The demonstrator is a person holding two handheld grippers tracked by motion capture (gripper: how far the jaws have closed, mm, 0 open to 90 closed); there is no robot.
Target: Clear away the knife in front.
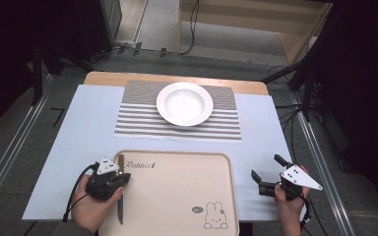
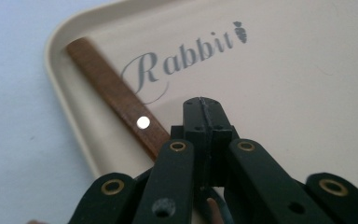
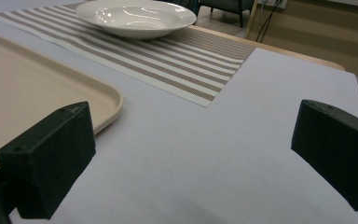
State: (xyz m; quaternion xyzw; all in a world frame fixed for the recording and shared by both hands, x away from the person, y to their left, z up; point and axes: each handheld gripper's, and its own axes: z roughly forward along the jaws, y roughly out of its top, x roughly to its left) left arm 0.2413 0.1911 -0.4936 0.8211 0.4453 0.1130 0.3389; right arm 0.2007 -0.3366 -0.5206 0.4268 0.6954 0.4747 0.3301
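The knife [image 1: 120, 196] lies along the left edge of the tray [image 1: 187, 196], its wooden handle [image 2: 116, 93] pointing toward the tray's far left corner beside the word "Rabbit", its dark blade running back toward the person. The left gripper [image 2: 204, 116] sits right over it. In the left gripper view its jaws are pressed together, and the handle passes just to their left rather than between them, so I judge that they have closed on nothing, or at most beside the knife; whether anything is pinched lower down is hidden by the jaws themselves.

The main risk follows from that. If the hand lifts now, the knife probably stays on the tray, or gets nudged against the raised rim and skids. A thin handle lying flat in the corner of the rim leaves little room for a jaw to slip under it, so a fresh attempt could scrape the tray or push it across the bench [image 1: 78, 147].

The right gripper [image 1: 270, 174] hovers off the tray's right edge with its jaws wide apart and nothing between them, so it gives no steadying hold on the tray.

Farther off, the white bowl [image 1: 184, 103] on the striped mat [image 1: 138, 120] is well clear of any slip.
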